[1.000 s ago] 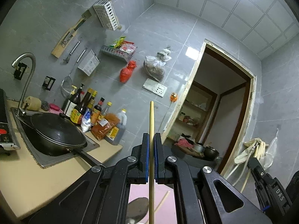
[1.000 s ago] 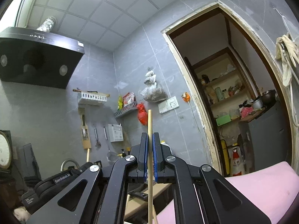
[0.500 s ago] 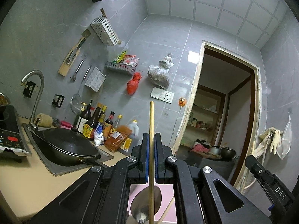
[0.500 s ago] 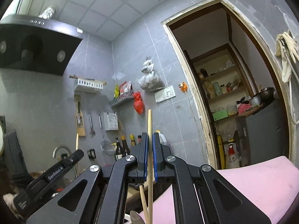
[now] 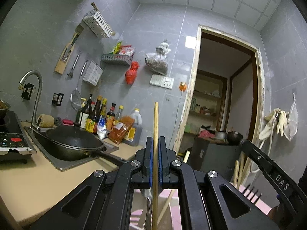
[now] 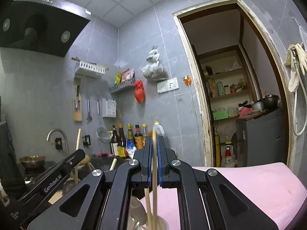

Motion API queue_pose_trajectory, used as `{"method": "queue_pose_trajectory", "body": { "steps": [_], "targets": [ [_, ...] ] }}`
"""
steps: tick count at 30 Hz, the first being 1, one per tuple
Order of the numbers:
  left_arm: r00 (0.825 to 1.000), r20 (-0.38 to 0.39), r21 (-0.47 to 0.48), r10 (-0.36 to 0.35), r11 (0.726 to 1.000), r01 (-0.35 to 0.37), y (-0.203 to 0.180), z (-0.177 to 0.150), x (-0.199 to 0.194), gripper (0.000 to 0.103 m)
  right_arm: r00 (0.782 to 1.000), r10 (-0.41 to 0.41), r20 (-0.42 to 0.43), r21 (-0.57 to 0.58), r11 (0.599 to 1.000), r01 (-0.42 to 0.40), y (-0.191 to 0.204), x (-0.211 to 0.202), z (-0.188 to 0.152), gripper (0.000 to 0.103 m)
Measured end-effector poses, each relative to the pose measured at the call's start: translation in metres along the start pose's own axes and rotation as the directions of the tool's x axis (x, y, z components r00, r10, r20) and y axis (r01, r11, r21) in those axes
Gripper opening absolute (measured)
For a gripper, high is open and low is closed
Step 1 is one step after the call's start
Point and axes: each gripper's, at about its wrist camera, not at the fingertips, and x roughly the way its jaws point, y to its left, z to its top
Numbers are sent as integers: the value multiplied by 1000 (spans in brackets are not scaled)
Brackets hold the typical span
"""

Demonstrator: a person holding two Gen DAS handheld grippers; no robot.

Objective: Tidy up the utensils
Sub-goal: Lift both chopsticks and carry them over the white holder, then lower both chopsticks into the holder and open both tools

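Note:
My left gripper (image 5: 155,143) is shut on a pale wooden chopstick (image 5: 156,118) that stands upright between its blue pads. Below it I see a metal spoon (image 5: 147,203), a leaning chopstick (image 5: 167,204) and a pink surface (image 5: 178,207). The right gripper (image 6: 153,143) is likewise shut on an upright chopstick (image 6: 154,172). Under it, a second chopstick (image 6: 147,201) and a spoon (image 6: 136,209) stand in a round metal holder (image 6: 162,224). In each wrist view the other gripper's black body shows at the side, close by.
A black wok (image 5: 73,141) sits in the sink (image 5: 59,164) under a curved tap, with sauce bottles (image 5: 99,117) behind it and an induction cooker (image 5: 11,141) to the left. Fork tines (image 5: 251,193) poke up at lower right. An open doorway (image 6: 239,95) lies ahead.
Both grippers have sunk and rolled nearer upright, each still clamped on its chopstick. The spoon and a further chopstick have come into view beneath them.

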Motion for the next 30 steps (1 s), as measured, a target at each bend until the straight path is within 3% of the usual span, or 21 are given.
{"method": "queue_pose_trajectory", "body": {
  "steps": [7, 9, 11, 13, 16, 18, 22, 24, 28, 30],
  "targets": [
    [991, -127, -8, -49, 999, 49, 2, -4, 0, 4, 998, 17, -52, 9, 1000, -16, -2, -3, 0, 8],
    [985, -159, -13, -67, 998, 66, 2, -5, -1, 7, 998, 21, -63, 10, 1000, -21, -2, -6, 1, 16],
    [978, -187, -29, -87, 996, 83, 3, -3, -3, 14, 997, 27, -67, 15, 1000, -26, -3, -10, 4, 23],
    [973, -202, -56, -111, 993, 102, 4, 0, -6, 31, 997, 27, -70, 15, 1000, -26, -4, -13, 7, 23],
    [970, -205, -79, -129, 990, 115, 4, 8, -14, 37, 996, 23, -81, 17, 1000, -22, -6, -17, 11, 27],
    [968, -209, -73, -139, 989, 127, 1, 16, -18, 43, 996, 21, -82, 25, 999, -19, -10, -25, 16, 44],
    [965, -222, -73, -137, 990, 124, -8, 28, -28, 72, 997, 4, -78, 18, 1000, -3, -16, -44, 27, 59],
    [964, -228, -63, -136, 990, 125, -14, 33, -32, 76, 997, -7, -76, 8, 1000, 8, -20, -54, 32, 72],
    [962, -237, -4, -133, 991, 136, -32, 34, -41, 90, 996, -43, -76, -15, 999, 42, -27, -75, 40, 83],
    [962, -238, 24, -136, 989, 146, -42, 31, -44, 94, 996, -59, -68, -30, 998, 57, -32, -88, 44, 93]
  ]
}}
